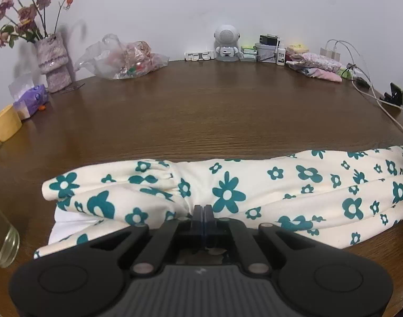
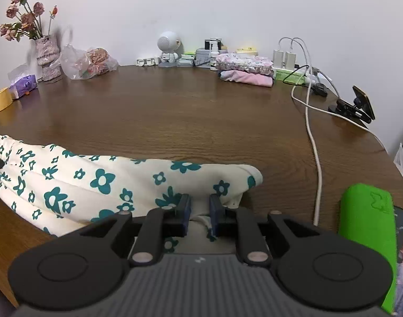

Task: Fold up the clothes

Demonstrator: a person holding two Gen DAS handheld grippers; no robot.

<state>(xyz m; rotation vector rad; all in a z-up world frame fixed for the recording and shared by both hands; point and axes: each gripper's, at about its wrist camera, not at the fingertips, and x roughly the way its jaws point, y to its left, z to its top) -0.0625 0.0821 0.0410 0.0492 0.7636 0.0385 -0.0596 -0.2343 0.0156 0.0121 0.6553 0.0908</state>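
Garment [image 1: 227,192]: soft, light, limp, near table [image 1: 201,111] front edge. Left gripper [image 1: 203,211] clenched at gathered waistband; right gripper [image 2: 200,203] parted around hem.

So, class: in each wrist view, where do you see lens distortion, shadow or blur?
Left wrist view: the table edge bows into a curve, dark vignette fills the corners, and the vase throws soft double shadows on the wall. Right wrist view: same bowing, and the green cloth at the right rim looks smeared.

A brown wooden table [image 1: 201,111] — floral garment [image 1: 254,190] at front, folded clothes [image 2: 245,70] by the wall.
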